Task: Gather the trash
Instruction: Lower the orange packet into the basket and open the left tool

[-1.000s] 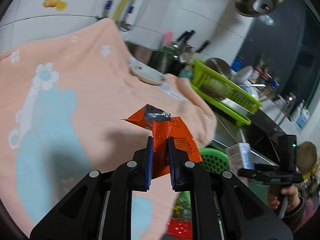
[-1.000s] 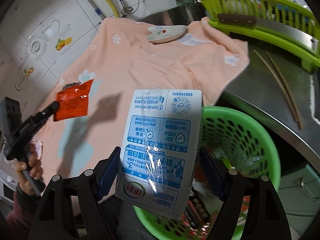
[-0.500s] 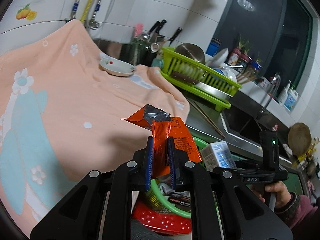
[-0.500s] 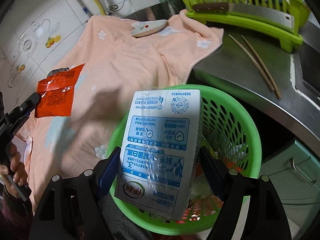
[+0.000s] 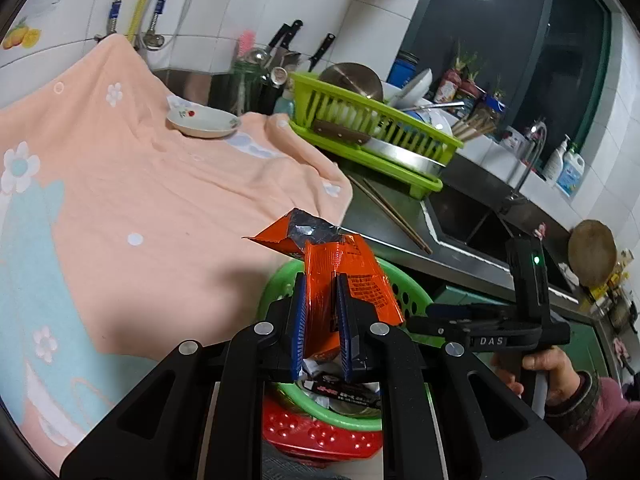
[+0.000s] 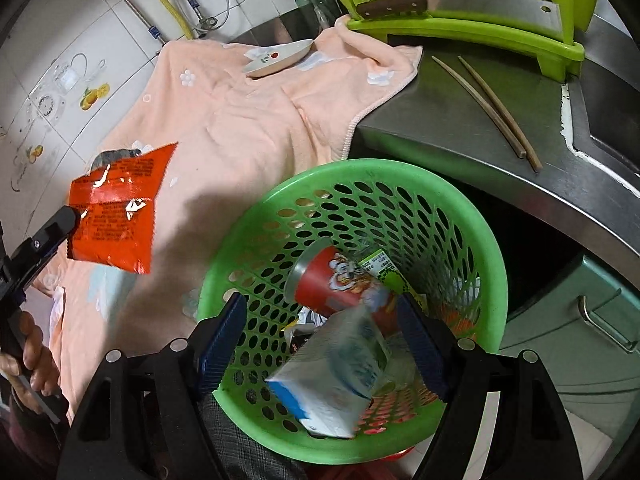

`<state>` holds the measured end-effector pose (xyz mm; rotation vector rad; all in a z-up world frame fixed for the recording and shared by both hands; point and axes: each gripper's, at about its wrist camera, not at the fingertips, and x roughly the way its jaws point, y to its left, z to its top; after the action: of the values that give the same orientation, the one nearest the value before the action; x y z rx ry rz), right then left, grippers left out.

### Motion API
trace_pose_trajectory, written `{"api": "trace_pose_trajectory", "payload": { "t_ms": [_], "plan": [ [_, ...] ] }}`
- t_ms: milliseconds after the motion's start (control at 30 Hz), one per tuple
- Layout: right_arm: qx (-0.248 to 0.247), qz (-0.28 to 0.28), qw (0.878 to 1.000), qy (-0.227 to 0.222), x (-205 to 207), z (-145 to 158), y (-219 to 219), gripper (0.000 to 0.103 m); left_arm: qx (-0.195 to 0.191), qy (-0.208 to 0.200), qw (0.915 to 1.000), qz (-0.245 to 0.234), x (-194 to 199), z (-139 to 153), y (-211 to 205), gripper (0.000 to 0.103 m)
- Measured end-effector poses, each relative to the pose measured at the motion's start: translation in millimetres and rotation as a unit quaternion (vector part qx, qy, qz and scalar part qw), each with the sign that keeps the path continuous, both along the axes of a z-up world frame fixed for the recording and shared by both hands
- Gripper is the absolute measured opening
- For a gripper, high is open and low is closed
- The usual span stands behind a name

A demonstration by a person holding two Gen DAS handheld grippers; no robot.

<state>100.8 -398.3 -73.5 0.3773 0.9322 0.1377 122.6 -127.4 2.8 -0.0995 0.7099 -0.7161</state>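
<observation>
Right hand-held gripper [image 6: 322, 344] gapes, blurred white-blue carton [image 6: 336, 388] dropping; bring left hand-held gripper [image 5: 322, 320], clamped on orange foil wrapper [image 5: 340, 276], over green perforated plastic basket [image 6: 472, 240] at 3 o'clock, then let go.

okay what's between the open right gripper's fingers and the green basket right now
In the right wrist view, a blurred blue-and-white carton sits between the open right gripper and the green basket, touching neither finger, above the red cup.

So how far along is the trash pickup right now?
Done: a red cup and other scraps lie in the green basket. In hand: the carton is blurred below the open right gripper, seemingly dropping in. Left: the left gripper holds an orange wrapper near the rim.
</observation>
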Motion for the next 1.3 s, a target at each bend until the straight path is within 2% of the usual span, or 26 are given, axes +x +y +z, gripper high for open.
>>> {"api": "trace_pose_trajectory", "payload": {
  "t_ms": [633,900,1300],
  "plan": [
    [-0.006,-0.015,1.000,-0.005,-12,0,-15,0.076,0.043,0.024,0.9980,-0.039,1,-27,-40,0.014],
    [-0.021,-0.024,0.999,-0.006,-18,1,-22,0.079,0.063,0.036,0.9963,-0.046,5,-41,-56,0.018],
    [-0.036,-0.025,0.999,-0.009,-20,-1,-24,0.079,0.073,0.045,0.9947,-0.057,7,-48,-72,0.018]
  ]
}}
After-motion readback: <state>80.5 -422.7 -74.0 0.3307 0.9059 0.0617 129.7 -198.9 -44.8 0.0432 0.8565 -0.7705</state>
